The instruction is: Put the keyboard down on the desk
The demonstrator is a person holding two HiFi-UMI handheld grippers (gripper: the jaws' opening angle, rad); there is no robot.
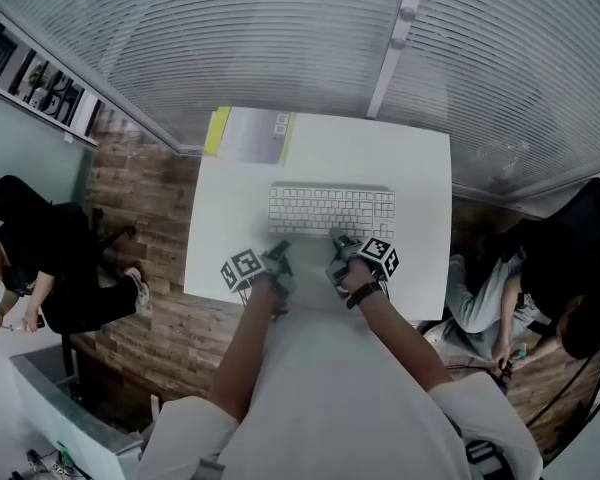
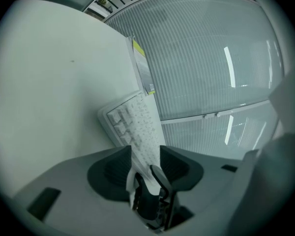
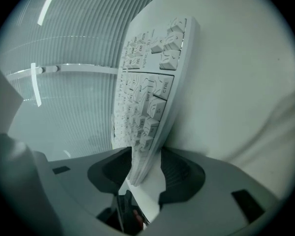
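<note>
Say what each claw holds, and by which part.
The left claw grips the keyboard by its near long edge. The right claw straddles that edge, but its jaws look slack, so it seems to hold nothing.

A yellow-edged pad (image 1: 250, 135) lies near ribbed window blinds (image 1: 280, 38). One person (image 1: 40, 258) is at left, another person (image 1: 550, 278) at right, over wood flooring (image 1: 145, 183).

Wood-plank floor (image 1: 170, 333); ribbed glass wall (image 1: 280, 28), maybe blinds; shelf (image 1: 40, 90) top-L.
</note>
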